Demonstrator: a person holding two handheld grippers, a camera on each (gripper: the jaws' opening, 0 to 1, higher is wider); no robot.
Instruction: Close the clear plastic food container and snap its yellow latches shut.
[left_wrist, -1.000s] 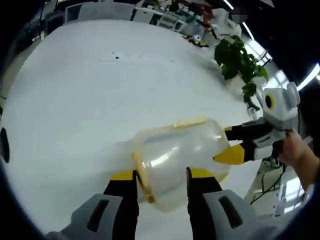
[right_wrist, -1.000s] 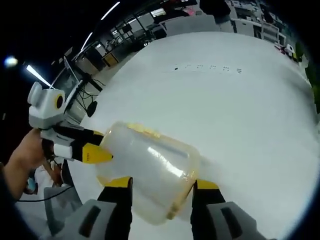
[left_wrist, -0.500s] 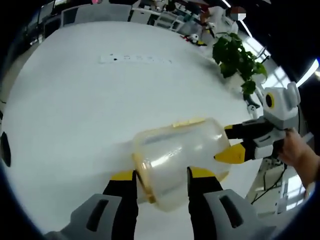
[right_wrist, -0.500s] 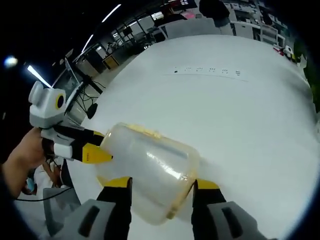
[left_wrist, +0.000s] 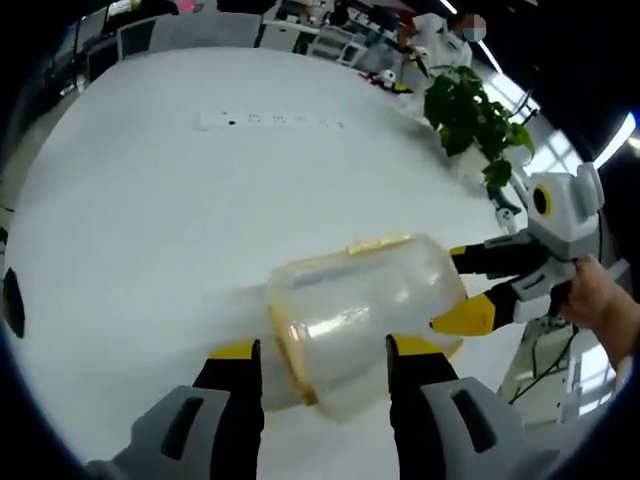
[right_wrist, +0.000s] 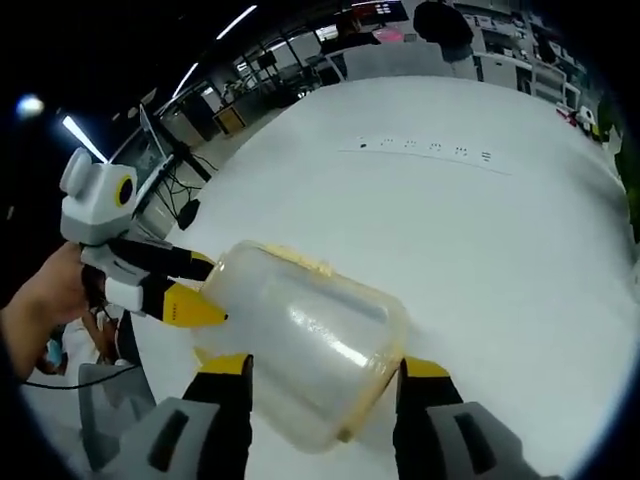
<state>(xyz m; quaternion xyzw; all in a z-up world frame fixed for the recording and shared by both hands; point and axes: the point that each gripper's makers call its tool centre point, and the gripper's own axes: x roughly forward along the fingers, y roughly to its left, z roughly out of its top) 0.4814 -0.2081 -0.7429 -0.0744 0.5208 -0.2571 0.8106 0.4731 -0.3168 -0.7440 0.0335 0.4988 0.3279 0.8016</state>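
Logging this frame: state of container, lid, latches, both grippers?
clear container: on its side over the white table, held from both ends
lid: on
yellow latch: lock state unclear
left gripper: shut on clear container
right gripper: shut on clear container

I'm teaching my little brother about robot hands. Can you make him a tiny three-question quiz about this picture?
1. True or false: the clear container sits between both grippers.
2. What colour is the container's latch?
3. What stands past the table? A) potted plant B) a bicycle C) a fridge

Key:
1. True: left gripper and right gripper each straddle an end.
2. Yellow.
3. A, the potted plant.
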